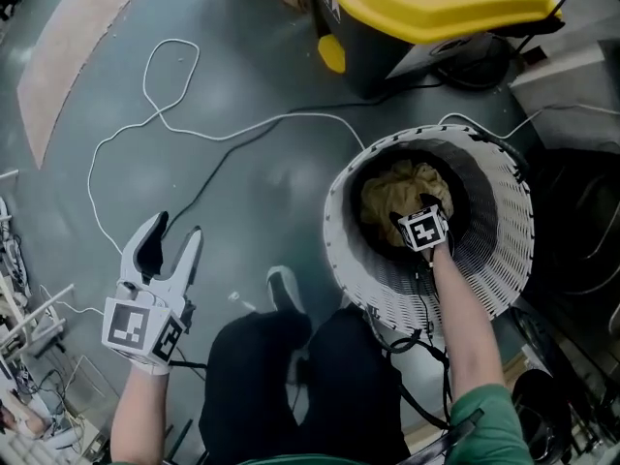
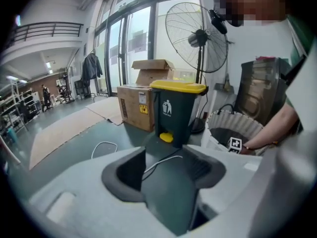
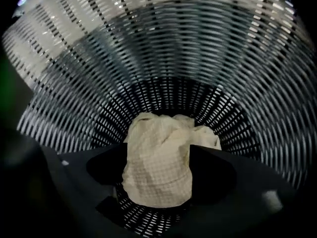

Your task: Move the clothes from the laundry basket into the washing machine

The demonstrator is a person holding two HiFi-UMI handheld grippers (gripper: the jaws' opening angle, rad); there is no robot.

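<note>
The white slatted laundry basket [image 1: 504, 260] stands on the floor by my right side and also shows in the left gripper view [image 2: 233, 125]. A crumpled beige cloth [image 1: 399, 194] lies at its bottom. My right gripper [image 1: 415, 223] reaches straight down inside the basket. In the right gripper view the cloth [image 3: 158, 162] sits between the wide-apart jaws of the right gripper [image 3: 158, 170], with the basket wall [image 3: 163, 58] all around. The pads do not visibly squeeze the cloth. My left gripper [image 1: 174, 238] hangs open over the grey floor, left of my legs, with nothing in the left gripper [image 2: 166, 170].
A dark bin with a yellow lid [image 1: 426, 8] stands just behind the basket. A white cable [image 1: 194, 129] loops over the floor. A cardboard box [image 2: 141, 100] and a standing fan [image 2: 198, 36] are beyond the bin [image 2: 176, 108]. My shoe [image 1: 284, 289] is near the basket.
</note>
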